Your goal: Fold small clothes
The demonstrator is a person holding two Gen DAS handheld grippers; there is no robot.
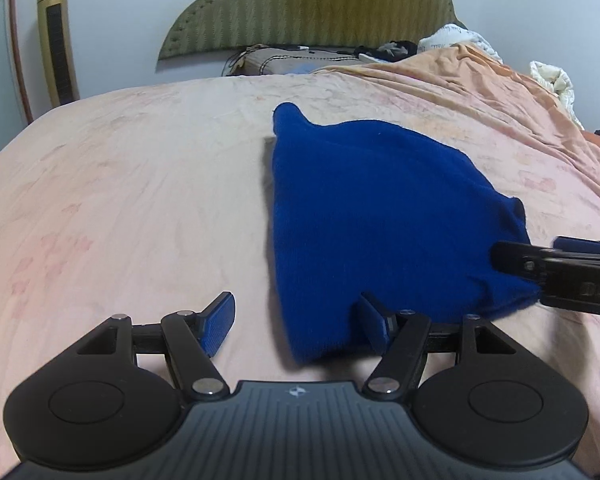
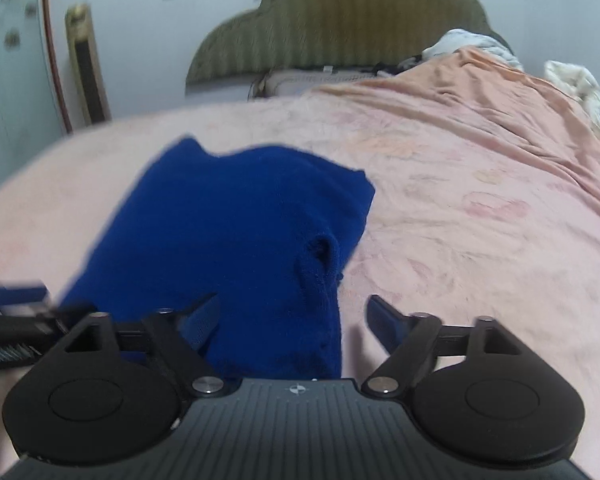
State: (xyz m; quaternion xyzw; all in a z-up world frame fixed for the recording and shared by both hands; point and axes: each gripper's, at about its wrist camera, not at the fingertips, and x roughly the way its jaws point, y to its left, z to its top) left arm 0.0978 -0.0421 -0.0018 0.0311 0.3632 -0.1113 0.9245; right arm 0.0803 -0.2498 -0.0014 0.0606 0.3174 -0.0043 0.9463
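Note:
A small dark blue knitted garment [image 1: 372, 216] lies folded on the pink bedspread [image 1: 120, 200]; it also shows in the right wrist view [image 2: 228, 240]. My left gripper [image 1: 300, 322] is open at the garment's near left corner, its right finger [image 1: 374, 326] over the cloth edge and its left finger [image 1: 220, 320] over bare bedspread. My right gripper [image 2: 288, 322] is open at the garment's near right corner, with the cloth edge between the jaws. The right gripper also shows in the left wrist view [image 1: 556, 268], against the garment's right side.
An orange blanket [image 1: 480, 80] is bunched along the bed's right side with white bedding [image 1: 552, 76] behind it. A green padded headboard [image 1: 312, 4] and a pillow [image 1: 284, 60] are at the far end. A gold tower fan [image 1: 58, 40] stands by the left wall.

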